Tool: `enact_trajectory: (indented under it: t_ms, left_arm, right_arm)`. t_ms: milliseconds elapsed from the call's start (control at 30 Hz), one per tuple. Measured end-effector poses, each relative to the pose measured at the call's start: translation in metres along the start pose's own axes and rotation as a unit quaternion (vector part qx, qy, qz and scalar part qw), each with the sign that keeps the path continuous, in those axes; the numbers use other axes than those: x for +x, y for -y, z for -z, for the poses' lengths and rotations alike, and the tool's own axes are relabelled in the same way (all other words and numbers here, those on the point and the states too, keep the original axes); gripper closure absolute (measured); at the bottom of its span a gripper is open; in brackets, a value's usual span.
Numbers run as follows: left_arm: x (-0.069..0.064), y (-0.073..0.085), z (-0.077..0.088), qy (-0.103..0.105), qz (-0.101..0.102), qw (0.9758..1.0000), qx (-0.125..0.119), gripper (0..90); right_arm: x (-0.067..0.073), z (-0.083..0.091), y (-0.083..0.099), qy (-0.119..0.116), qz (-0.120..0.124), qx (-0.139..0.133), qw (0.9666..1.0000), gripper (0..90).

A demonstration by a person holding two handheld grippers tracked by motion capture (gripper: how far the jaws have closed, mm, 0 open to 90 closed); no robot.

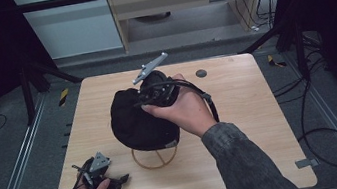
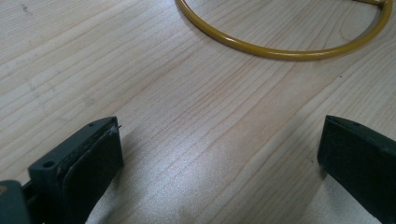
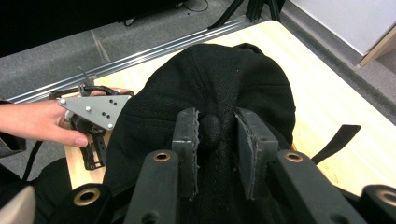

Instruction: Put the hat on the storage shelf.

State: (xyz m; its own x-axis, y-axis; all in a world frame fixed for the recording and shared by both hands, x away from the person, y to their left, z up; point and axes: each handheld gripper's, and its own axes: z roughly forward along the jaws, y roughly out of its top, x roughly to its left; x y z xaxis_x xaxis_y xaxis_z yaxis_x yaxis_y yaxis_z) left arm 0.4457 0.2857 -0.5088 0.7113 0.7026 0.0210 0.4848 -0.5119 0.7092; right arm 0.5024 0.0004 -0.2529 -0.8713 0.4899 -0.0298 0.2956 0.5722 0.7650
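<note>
A black cap (image 1: 135, 122) sits over a yellow wire stand (image 1: 157, 164) in the middle of the wooden table (image 1: 247, 128). My right gripper (image 1: 146, 102) comes down on the crown from the right. In the right gripper view its jaws (image 3: 215, 123) are pinched on the cap (image 3: 210, 74) around its top button. My left gripper (image 1: 118, 182) rests low on the table at the front left, apart from the cap. In the left gripper view it (image 2: 219, 149) stands open over bare wood, with the stand's yellow ring (image 2: 280, 51) ahead of it.
A small dark round disc (image 1: 201, 73) lies near the table's far edge. The cap's black strap (image 3: 343, 135) hangs out to one side. The right gripper's cable (image 1: 208, 101) loops over the hand. Metal rails (image 1: 15, 163) run along the floor on both sides of the table.
</note>
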Motion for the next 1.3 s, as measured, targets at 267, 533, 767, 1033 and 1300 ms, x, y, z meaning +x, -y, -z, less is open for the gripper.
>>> enact_trajectory:
  t_ms: [267,533,767,1033,1300]
  left_arm:
    - [0.0000,0.0000,0.0000,0.000,0.000,1.0000,0.000,0.0]
    - [0.0000,0.0000,0.0000,0.000,0.000,1.0000,0.000,0.0]
    - [0.0000,0.0000,0.0000,0.000,0.000,1.0000,0.000,0.0]
    - [0.0000,0.0000,0.0000,0.000,0.000,1.0000,0.000,0.0]
    - [0.0000,0.0000,0.0000,0.000,0.000,1.0000,0.000,0.0]
  right_arm:
    - [0.0014,-0.0029,-0.0023,0.008,-0.001,-0.001,1.0000,64.2]
    - [0.0038,-0.0037,-0.0036,0.012,0.003,-0.001,0.9999,57.3]
    - [0.0033,-0.0027,-0.0030,0.018,0.002,-0.002,0.9998,51.5]
    - [0.0028,-0.0010,-0.0009,0.021,-0.001,-0.005,0.9998,46.0]
    - [0.0044,0.0008,0.0044,0.022,-0.002,-0.007,0.9997,40.6]
